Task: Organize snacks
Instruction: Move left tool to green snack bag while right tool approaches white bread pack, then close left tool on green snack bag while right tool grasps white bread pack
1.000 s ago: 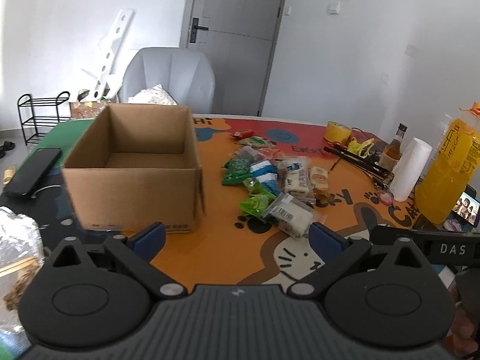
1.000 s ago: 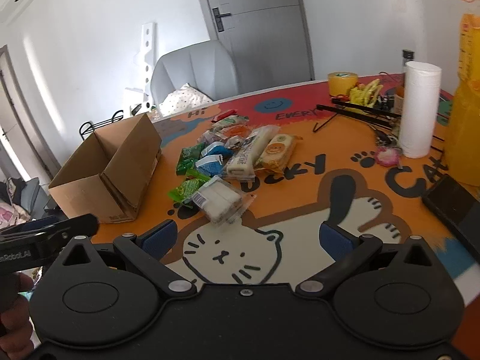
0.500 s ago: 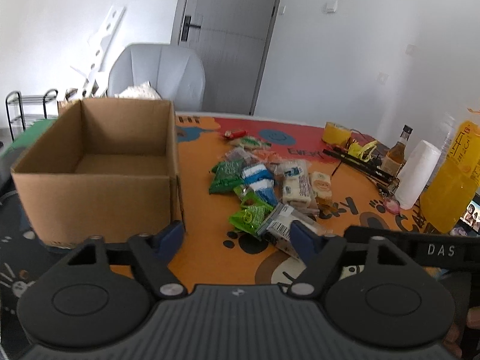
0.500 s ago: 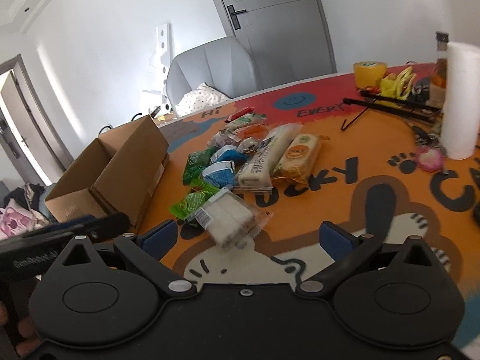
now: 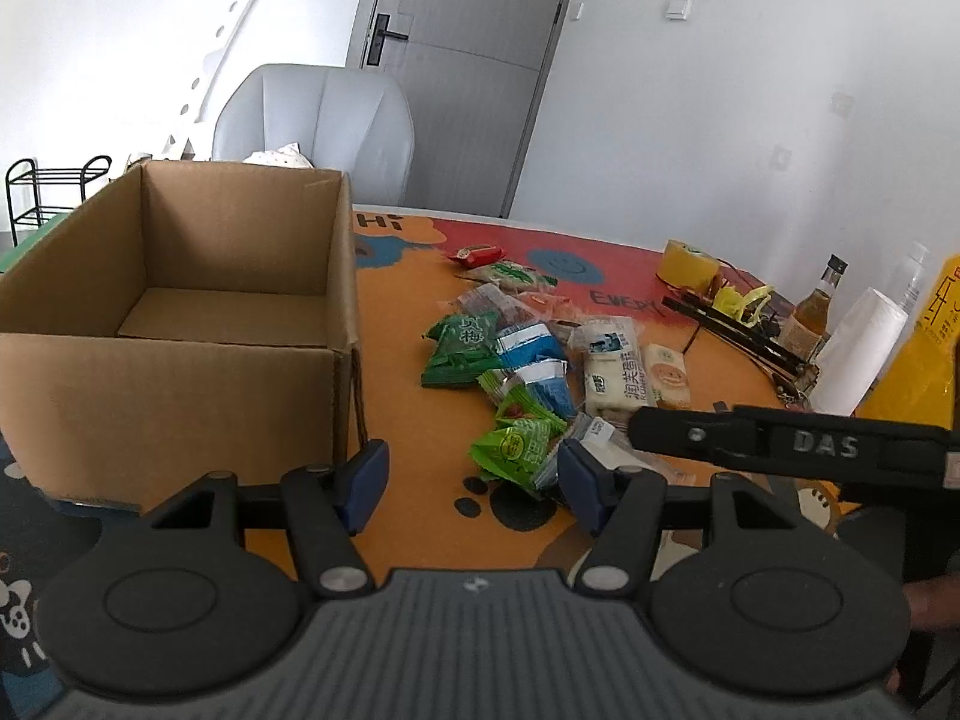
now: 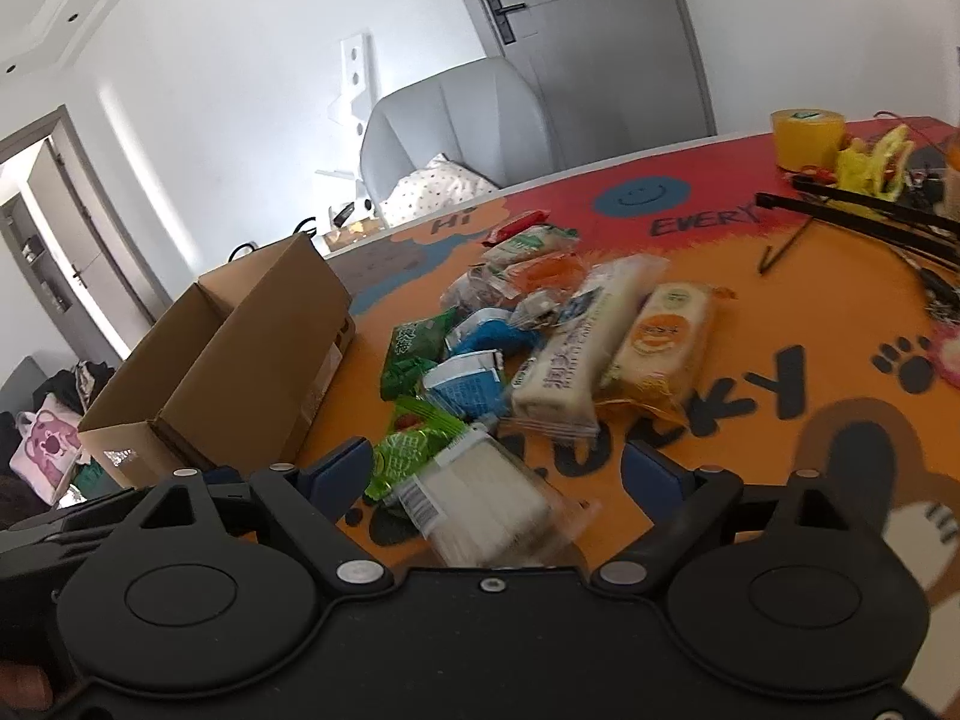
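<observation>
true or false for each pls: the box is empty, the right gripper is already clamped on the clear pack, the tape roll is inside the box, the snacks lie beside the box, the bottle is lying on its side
1. The box is empty. True: only its bare cardboard floor shows.
2. The right gripper is clamped on the clear pack. False: the pack lies between its jaws, which have just been closing, but the pads are not on it.
3. The tape roll is inside the box. False: it stands on the table, far from the box.
4. The snacks lie beside the box. True: they lie in a heap on the table.
5. The bottle lies on its side. False: it stands upright.
</observation>
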Demonstrator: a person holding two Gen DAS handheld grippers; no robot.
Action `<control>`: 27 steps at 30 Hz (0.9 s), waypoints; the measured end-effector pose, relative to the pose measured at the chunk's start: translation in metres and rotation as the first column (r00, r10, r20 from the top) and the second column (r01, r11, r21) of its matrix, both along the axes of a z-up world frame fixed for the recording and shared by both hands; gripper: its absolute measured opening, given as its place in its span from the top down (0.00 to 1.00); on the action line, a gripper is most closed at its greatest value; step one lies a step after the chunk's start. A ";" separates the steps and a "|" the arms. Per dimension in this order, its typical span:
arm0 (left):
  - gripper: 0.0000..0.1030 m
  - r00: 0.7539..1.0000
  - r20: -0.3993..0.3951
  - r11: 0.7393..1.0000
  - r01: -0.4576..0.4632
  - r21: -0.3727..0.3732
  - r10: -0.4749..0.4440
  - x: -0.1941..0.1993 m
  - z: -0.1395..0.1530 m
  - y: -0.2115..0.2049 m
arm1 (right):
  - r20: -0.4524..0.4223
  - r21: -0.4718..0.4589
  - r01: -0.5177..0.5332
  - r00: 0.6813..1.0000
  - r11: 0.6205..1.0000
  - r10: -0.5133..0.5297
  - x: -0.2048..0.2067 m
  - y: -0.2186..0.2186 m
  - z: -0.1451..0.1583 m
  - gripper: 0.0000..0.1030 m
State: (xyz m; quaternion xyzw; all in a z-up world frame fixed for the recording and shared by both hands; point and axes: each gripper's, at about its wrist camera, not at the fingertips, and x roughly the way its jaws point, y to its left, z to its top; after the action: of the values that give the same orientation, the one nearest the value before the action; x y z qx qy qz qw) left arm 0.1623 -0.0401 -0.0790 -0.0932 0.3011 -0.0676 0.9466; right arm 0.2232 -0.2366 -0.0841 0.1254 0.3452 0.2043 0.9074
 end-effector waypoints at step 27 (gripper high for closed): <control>0.40 0.998 -0.013 0.996 0.067 0.066 -0.066 0.027 -0.017 -0.038 | -0.096 0.014 0.034 0.995 0.999 -0.033 -0.013 -0.032 -0.012 0.91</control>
State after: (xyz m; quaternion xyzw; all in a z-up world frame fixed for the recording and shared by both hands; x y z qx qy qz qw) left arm 0.1895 -0.0779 -0.0963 -0.0522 0.3113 -0.0887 0.9447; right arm 0.2102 -0.2687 -0.0964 0.1480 0.3847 0.1855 0.8920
